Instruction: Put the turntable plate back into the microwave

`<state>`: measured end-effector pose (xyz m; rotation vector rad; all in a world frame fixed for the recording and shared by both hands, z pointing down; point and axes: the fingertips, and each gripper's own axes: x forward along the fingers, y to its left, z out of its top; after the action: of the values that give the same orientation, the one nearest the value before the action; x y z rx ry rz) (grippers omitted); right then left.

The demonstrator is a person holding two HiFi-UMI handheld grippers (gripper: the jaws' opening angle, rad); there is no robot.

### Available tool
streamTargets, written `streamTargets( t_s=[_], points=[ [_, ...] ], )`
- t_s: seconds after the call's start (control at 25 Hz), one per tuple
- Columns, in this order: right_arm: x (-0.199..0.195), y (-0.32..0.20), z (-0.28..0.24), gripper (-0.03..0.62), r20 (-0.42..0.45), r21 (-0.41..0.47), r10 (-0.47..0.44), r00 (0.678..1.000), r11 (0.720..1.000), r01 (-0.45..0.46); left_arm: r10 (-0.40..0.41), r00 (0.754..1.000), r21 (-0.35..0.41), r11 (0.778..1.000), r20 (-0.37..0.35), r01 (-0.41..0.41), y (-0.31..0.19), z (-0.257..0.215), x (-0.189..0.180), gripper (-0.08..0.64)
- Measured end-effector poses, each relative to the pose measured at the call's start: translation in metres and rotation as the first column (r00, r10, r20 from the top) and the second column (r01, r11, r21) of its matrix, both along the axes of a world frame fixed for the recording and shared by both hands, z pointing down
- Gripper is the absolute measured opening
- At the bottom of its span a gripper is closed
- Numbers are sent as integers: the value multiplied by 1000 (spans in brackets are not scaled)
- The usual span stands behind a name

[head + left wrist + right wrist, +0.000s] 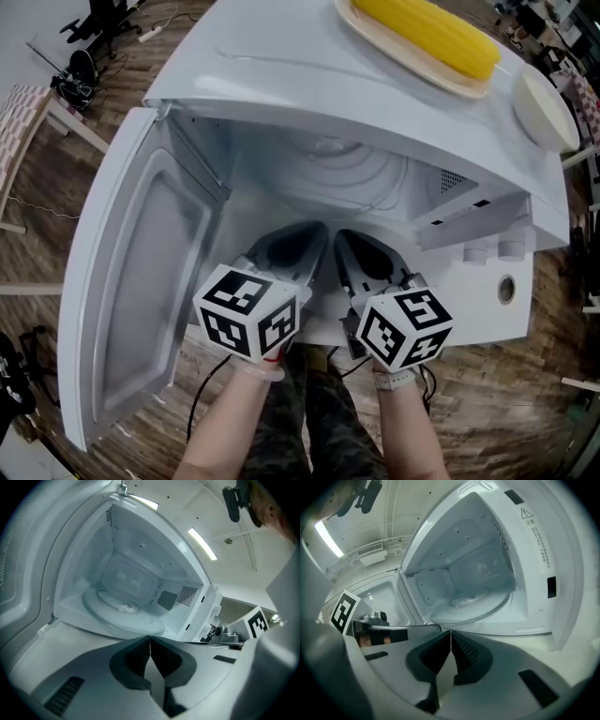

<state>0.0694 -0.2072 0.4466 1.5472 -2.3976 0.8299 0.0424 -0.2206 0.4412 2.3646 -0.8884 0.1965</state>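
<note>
Holding both tools low at the mouth of the microwave (281,84), I had the left gripper (150,640) and the right gripper (450,633) side by side, each with its jaws pressed fully together and nothing that I could see caught between them. The turntable plate (124,611) lay on the floor of the cavity, its near rim just beyond my jaw tips, and by my reckoning it looked roughly centred and flat, so the job seemed close to done. I judged that the paired, level stance suited a wide glass disc, which wants support on two sides so that it does not tip. Whether the rim touched either tip I could not tell. The door (141,281) stood swung wide to my left, which left the whole opening free for both tools at once. On top of the oven sat a pale tray (412,64) with a cob of corn (431,33) on it, and a white bowl (544,108) stood near the right corner, both well clear of my work. The control knob (506,289) showed on the front panel beside my right tool. Below was a wooden plank floor (506,403) with cables trailing across it, and overhead a white ceiling carried a strip light (202,543).
</note>
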Motion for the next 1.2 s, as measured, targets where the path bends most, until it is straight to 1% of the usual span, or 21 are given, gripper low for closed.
streamTargets(
  t_s=[0.16,0.36,0.56,0.8,1.0,1.2],
  points=[
    [-5,10,-9,21,-48,37,-37,998,999,39,-24,1000,22,999,-5,24,10,-6,-3,14],
    [-6,31,-18,21,-26,49,-62,998,997,63,-50,999,27,998,-21,51,31,-9,3,14],
    [-17,47,-27,21,-16,78,-94,995,992,95,-78,997,60,995,-17,79,41,-20,-6,15],
    [-30,69,-53,21,-42,110,-162,986,980,166,-79,997,108,991,8,78,60,-42,-16,14],
    [-35,91,-80,21,-77,159,-175,981,970,186,-68,997,130,989,21,65,82,-61,-23,14],
    [-40,125,-93,21,-108,150,-219,970,961,234,-53,998,130,990,19,51,110,-76,-29,14]
  ],
)
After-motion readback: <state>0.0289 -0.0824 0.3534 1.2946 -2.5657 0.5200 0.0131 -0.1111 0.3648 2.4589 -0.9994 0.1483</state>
